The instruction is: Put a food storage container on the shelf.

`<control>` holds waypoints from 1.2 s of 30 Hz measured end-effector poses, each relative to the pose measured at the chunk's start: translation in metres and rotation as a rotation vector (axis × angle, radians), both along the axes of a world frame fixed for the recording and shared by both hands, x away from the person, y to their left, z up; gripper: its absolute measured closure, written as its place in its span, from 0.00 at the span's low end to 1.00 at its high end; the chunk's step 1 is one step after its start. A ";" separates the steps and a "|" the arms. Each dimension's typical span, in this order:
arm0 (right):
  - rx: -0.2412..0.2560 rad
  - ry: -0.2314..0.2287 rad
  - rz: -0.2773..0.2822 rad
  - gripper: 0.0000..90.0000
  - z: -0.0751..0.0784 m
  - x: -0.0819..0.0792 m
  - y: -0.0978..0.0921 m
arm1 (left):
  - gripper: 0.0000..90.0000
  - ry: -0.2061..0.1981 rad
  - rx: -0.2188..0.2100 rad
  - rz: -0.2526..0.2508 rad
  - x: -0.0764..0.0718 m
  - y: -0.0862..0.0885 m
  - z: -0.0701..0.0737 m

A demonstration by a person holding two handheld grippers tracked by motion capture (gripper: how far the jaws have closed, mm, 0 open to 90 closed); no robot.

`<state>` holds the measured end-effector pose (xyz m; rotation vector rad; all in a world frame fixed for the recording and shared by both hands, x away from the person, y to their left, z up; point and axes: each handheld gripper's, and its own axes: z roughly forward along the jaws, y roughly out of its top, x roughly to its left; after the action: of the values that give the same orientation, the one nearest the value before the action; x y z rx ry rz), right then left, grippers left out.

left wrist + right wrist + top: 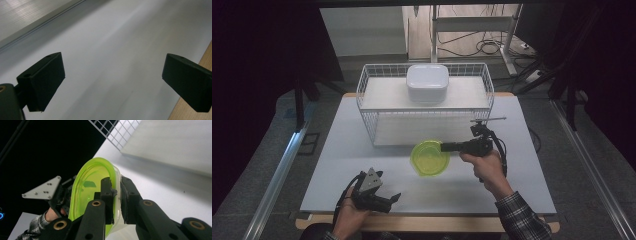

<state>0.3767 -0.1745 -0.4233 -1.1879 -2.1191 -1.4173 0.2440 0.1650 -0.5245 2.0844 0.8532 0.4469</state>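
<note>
two jaws of the right gripper (116,202) are clamped across the rim of the green bowl (90,192), one jaw inside the wall and one outside, as the right gripper view shows. the bite is on the thin rim alone, at one side of the bowl, with nothing under the far side.

in the high view the right gripper (447,147) reaches in from the right and meets the green bowl (430,159) at its upper right edge. the bowl sits at the middle of the white table (337,155), just in front of the wire basket (372,100). whether its base rests on the table or is lifted clear of it cannot be told.

the left gripper (387,200) is held low at the near left edge of the table, well apart from the bowl. the left gripper view shows its jaws spread wide with bare table between them; it grasps nothing.

a white lidded container (427,82) stands on the upper shelf of the basket, behind the bowl.

risks, as judged:
- a one-sided rim grip lets the bowl swing or twist about the jaws when raised; the smooth plastic wall could slide out.
- the basket front is near; a forward or upward move could knock the bowl against the wire and loosen the hold.
- the left gripper is too far off to steady the bowl if it slips.
</note>
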 end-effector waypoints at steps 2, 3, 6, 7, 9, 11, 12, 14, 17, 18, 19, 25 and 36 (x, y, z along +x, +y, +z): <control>0.005 -0.012 0.000 0.91 0.008 0.000 0.000 | 0.05 0.000 -0.001 0.000 0.000 0.000 0.000; 0.006 -0.016 -0.002 0.91 0.012 0.001 0.000 | 0.05 0.000 -0.001 0.000 0.000 0.000 0.000; 0.007 -0.033 -0.004 0.91 0.023 0.002 0.000 | 0.04 0.001 -0.001 0.000 0.000 0.000 0.000; 0.008 -0.037 -0.004 0.91 0.026 0.002 0.000 | 0.04 0.001 0.000 0.000 0.000 0.000 0.000; 0.006 -0.049 -0.005 0.91 0.033 0.003 0.001 | 0.04 -0.001 0.003 -0.001 0.000 0.000 0.000; 0.012 -0.060 -0.007 0.91 0.041 0.004 0.001 | 0.04 -0.001 0.000 0.001 0.000 0.000 0.000; 0.015 -0.063 -0.008 0.91 0.044 0.004 0.002 | 0.04 -0.001 0.000 0.001 0.000 0.001 0.000; 0.023 -0.069 -0.008 0.91 0.051 0.006 0.002 | 0.04 -0.001 -0.003 0.003 0.000 0.001 0.000; 0.038 -0.068 -0.012 0.91 0.060 0.008 0.001 | 0.04 -0.001 -0.007 0.005 0.000 0.001 0.000; 0.039 -0.069 -0.014 0.91 0.062 0.008 0.002 | 0.04 0.000 -0.007 0.005 0.000 0.001 0.000; 0.042 -0.072 -0.016 0.91 0.066 0.009 0.001 | 0.04 0.000 -0.008 0.005 0.000 0.001 0.000; 0.064 -0.093 -0.034 0.91 0.088 0.015 -0.001 | 0.04 0.003 -0.008 0.000 0.000 0.000 0.000; 0.096 -0.151 -0.088 0.91 0.135 0.029 0.001 | 0.04 0.009 -0.015 -0.001 0.000 0.000 0.000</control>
<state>0.4061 -0.1732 -0.2880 -1.1844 -2.0918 -1.6762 0.2442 0.1649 -0.5249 2.0740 0.8578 0.4299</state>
